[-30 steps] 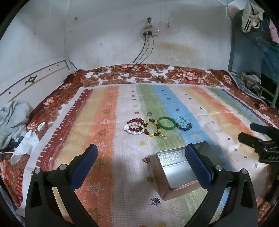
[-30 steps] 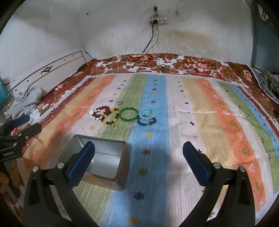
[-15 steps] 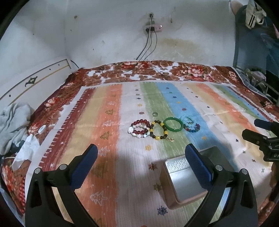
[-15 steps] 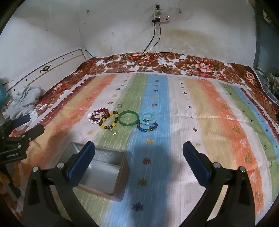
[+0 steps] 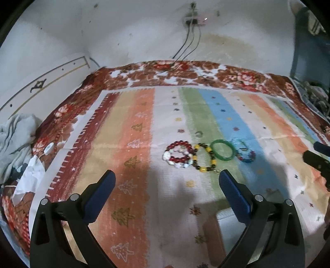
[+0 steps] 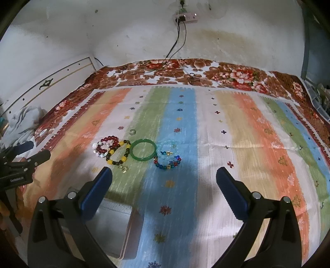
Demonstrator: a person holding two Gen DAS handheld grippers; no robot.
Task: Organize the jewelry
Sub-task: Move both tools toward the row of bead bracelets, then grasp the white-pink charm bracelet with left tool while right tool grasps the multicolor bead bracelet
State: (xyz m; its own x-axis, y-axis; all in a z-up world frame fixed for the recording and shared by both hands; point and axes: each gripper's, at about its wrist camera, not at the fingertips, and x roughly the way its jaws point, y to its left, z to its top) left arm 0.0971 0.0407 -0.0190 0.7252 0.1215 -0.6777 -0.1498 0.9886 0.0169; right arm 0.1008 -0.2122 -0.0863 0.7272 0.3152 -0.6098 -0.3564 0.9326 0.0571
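Observation:
Several bracelets lie in a row on the striped cloth: a red and white bead bracelet (image 5: 178, 153) (image 6: 106, 146), a yellow and dark bead bracelet (image 5: 204, 157) (image 6: 118, 153), a green bangle (image 5: 223, 149) (image 6: 143, 150), and a blue bead bracelet (image 5: 245, 152) (image 6: 168, 157). A small ring (image 5: 198, 134) (image 6: 132, 132) lies just behind them. An open metal tin (image 6: 115, 224) (image 5: 224, 230) sits near me. My left gripper (image 5: 166, 183) and right gripper (image 6: 164, 181) are both open and empty, above the cloth short of the bracelets.
The striped cloth (image 6: 247, 134) lies over a floral blanket (image 6: 237, 74) on a bed against a white wall. A grey garment (image 5: 14, 136) is heaped at the left edge. A power strip (image 6: 185, 17) with cables hangs on the wall.
Both grippers have moved forward toward the bracelets, which now look nearer. The tin has slid lower in both views. Both stay open.

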